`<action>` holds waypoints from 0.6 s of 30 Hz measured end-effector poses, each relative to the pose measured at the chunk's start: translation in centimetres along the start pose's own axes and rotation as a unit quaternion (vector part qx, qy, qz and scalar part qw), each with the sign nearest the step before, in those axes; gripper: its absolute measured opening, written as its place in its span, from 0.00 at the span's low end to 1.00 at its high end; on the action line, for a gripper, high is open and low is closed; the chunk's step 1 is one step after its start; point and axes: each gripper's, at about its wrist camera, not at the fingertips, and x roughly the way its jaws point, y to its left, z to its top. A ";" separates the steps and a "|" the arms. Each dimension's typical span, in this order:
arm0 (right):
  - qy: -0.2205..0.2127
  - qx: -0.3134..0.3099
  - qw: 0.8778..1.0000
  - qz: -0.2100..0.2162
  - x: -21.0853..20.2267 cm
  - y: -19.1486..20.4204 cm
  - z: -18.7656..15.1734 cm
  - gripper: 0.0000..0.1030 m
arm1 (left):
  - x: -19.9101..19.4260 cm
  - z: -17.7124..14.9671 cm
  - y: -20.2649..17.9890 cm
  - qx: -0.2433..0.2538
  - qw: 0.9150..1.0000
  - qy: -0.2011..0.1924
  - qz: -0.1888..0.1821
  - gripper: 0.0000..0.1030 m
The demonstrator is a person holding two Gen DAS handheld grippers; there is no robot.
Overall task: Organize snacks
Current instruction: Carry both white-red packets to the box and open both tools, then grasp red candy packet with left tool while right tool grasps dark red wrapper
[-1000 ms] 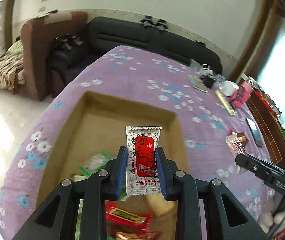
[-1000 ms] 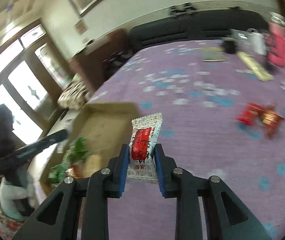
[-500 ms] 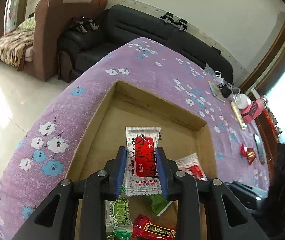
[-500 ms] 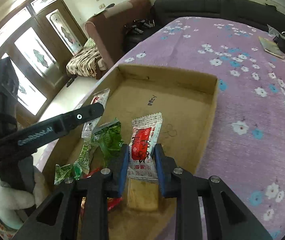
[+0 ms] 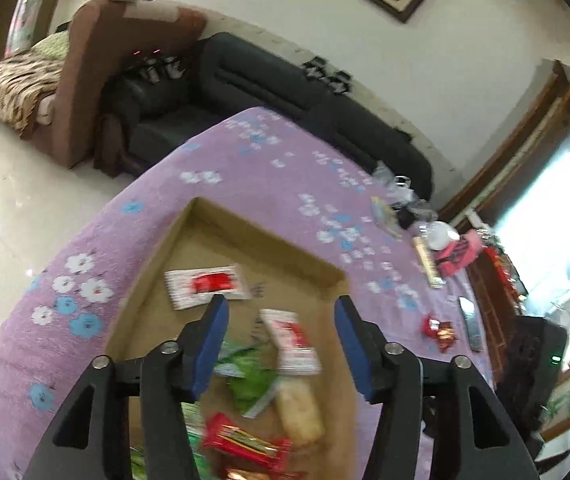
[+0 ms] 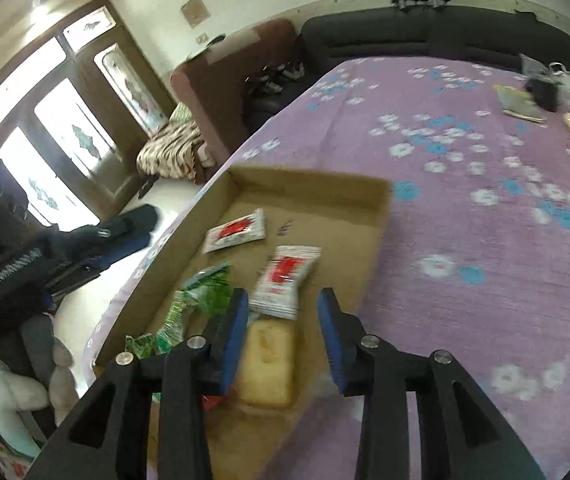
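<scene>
Window-lit, motion-blurred, fisheye-warped edges

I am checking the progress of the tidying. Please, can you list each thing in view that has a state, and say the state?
Left claw: open, jaws just opened, holds nothing.
Right claw: open, jaws just opened, holds nothing.
Cardboard box: open on top, partly filled with snacks.
Far white-and-red packet: lying flat in the box.
Near white-and-red packet: released, lying in the box.
Yellow cake: lying in the box.
Red snacks: outside the box, on the tablecloth.
</scene>
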 end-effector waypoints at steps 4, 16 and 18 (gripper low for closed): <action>-0.030 0.049 0.998 -0.038 -5.0 -6.7 -1.1 0.38 | -0.5 -0.6 -3.8 0.022 0.999 0.003 -0.045 0.66; -0.101 0.230 0.955 -0.156 -13.5 -26.0 -2.5 0.39 | 6.2 -4.7 -14.8 0.097 0.986 0.089 -0.101 0.67; -0.101 0.239 0.953 -0.154 -12.3 -26.7 -1.8 0.40 | 7.0 -5.4 -16.3 0.114 0.984 0.101 -0.098 0.67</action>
